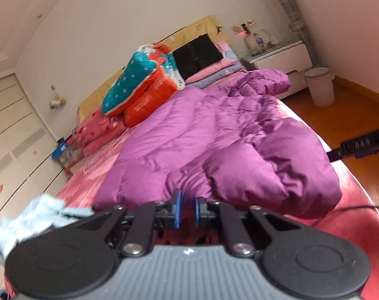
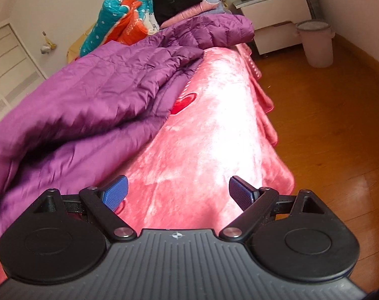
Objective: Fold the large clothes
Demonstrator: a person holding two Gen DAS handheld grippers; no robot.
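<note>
The purple down coat (image 1: pixel 214 135) sprawls across the pink bed (image 2: pixel 209 135) — folded quilts (image 1: pixel 144 85) behind; left gripper (image 1: pixel 187 208) pinched together on nothing, right gripper (image 2: pixel 178 192) spread apart.

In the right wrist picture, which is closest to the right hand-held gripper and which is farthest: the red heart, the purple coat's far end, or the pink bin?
From the right hand-held gripper:
1. Red heart, on the pink blanket straight ahead.
2. Purple coat's far end, up the bed.
3. Pink bin, on the floor, far right.
</note>
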